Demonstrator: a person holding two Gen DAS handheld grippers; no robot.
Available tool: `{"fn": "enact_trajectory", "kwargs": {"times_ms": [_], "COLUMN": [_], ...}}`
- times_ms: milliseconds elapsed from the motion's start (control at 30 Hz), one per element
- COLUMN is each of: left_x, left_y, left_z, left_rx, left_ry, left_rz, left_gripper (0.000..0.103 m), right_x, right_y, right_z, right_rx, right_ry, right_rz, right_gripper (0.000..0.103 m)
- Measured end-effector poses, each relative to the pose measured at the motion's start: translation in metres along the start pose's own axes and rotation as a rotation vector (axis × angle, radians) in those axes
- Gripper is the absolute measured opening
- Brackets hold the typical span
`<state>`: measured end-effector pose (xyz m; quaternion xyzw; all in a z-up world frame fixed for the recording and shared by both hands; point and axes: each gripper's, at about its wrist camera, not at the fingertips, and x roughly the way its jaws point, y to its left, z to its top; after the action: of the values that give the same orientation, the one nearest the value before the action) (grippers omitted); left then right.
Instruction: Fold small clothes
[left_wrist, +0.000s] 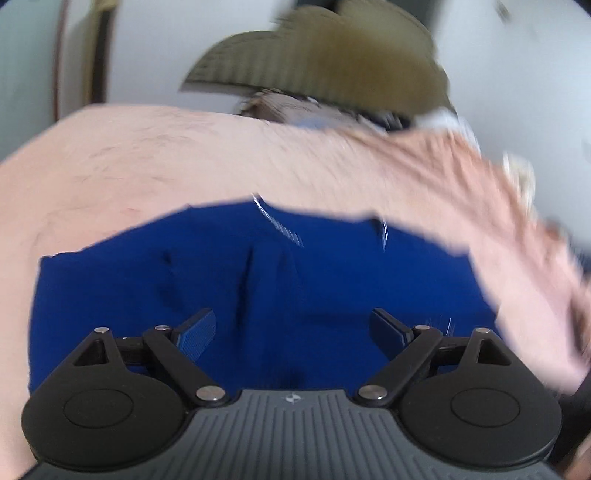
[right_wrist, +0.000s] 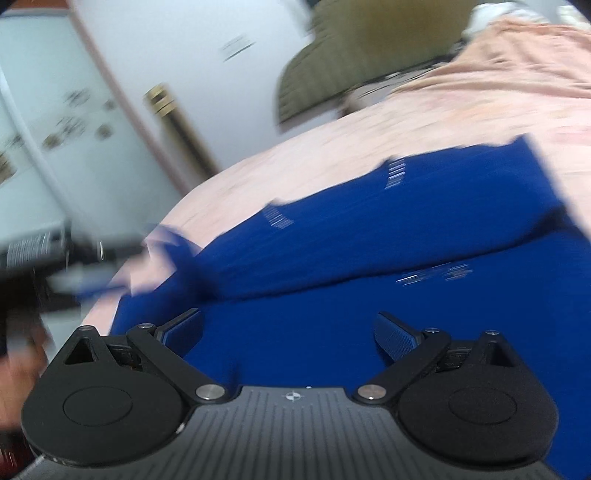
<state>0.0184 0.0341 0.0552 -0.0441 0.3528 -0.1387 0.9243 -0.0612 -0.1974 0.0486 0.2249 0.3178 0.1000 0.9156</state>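
A small royal-blue garment (left_wrist: 258, 280) with white printed marks lies on a pink bed sheet (left_wrist: 129, 166). In the left wrist view my left gripper (left_wrist: 293, 332) is open, its blue-padded fingers (left_wrist: 197, 330) spread just above the cloth, holding nothing. In the right wrist view the garment (right_wrist: 369, 258) shows a fold ridge across it, and my right gripper (right_wrist: 290, 332) is open over its near part, with nothing between its fingers (right_wrist: 395, 338). Both views are motion-blurred.
An olive ribbed pillow (left_wrist: 325, 62) lies at the head of the bed, also in the right wrist view (right_wrist: 354, 55). A white wall (right_wrist: 184, 48) and a brass-coloured post (right_wrist: 173, 114) stand past the bed's left edge. The sheet (right_wrist: 461, 110) is rumpled at right.
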Motion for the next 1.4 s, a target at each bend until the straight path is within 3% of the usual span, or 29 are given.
{"fn": "enact_trajectory", "kwargs": {"times_ms": [100, 200, 267, 400, 467, 567, 667, 733, 767, 833, 933, 1033, 1133, 1200, 1300, 1400], "left_x": [-0.006, -0.029, -0.045, -0.052, -0.04, -0.019, -0.002, 0.001, 0.001, -0.003, -0.006, -0.008, -0.006, -0.008, -0.012, -0.02], "left_y": [-0.009, 0.006, 0.031, 0.084, 0.094, 0.087, 0.073, 0.069, 0.067, 0.066, 0.069, 0.071, 0.071, 0.071, 0.07, 0.069], "left_z": [-0.029, -0.046, -0.045, -0.027, -0.021, -0.022, -0.031, -0.039, -0.041, -0.044, -0.042, -0.043, -0.043, -0.043, -0.042, -0.042], "left_rx": [0.102, 0.114, 0.056, -0.112, -0.122, -0.063, -0.021, -0.005, -0.002, 0.003, -0.006, -0.016, -0.016, -0.024, -0.035, -0.033], "left_ry": [0.0, -0.046, -0.088, -0.103, -0.074, -0.023, 0.014, 0.021, 0.015, 0.01, 0.015, 0.011, 0.014, 0.011, 0.009, -0.003], "left_rz": [0.034, 0.139, 0.233, 0.317, 0.381, 0.486, 0.475, 0.477, 0.484, 0.482, 0.469, 0.457, 0.455, 0.449, 0.444, 0.437], "left_gripper": [0.091, 0.091, 0.091, 0.091, 0.091, 0.091, 0.091, 0.091, 0.091, 0.091, 0.091, 0.091, 0.091, 0.091, 0.091, 0.091], "right_x": [-0.011, -0.007, 0.005, 0.043, 0.068, 0.104, 0.151, 0.176, 0.182, 0.182, 0.155, 0.109, 0.068, 0.059, 0.06, 0.071], "right_y": [-0.023, -0.032, -0.028, 0.004, 0.033, 0.088, 0.12, 0.12, 0.114, 0.101, 0.07, 0.048, 0.023, 0.005, -0.019, -0.035], "right_z": [0.005, 0.008, 0.011, 0.024, 0.033, 0.041, 0.041, 0.042, 0.042, 0.044, 0.046, 0.041, 0.027, 0.017, 0.006, 0.007], "right_rx": [0.051, 0.066, 0.081, 0.081, 0.004, -0.209, -0.301, -0.238, -0.183, -0.091, 0.106, 0.179, 0.181, 0.193, 0.28, 0.375], "right_ry": [-0.042, -0.033, -0.007, 0.059, 0.069, 0.055, 0.104, 0.172, 0.19, 0.175, 0.114, 0.021, -0.019, 0.042, 0.062, 0.04], "right_rz": [-0.053, -0.042, 0.035, 0.214, 0.213, 0.096, 0.001, -0.02, -0.002, 0.026, 0.163, 0.206, 0.162, 0.116, 0.107, 0.2], "right_gripper": [0.1, 0.1, 0.1, 0.1, 0.1, 0.095, 0.079, 0.044, 0.038, 0.015, 0.008, 0.008, 0.009, 0.021, 0.06, 0.062]}}
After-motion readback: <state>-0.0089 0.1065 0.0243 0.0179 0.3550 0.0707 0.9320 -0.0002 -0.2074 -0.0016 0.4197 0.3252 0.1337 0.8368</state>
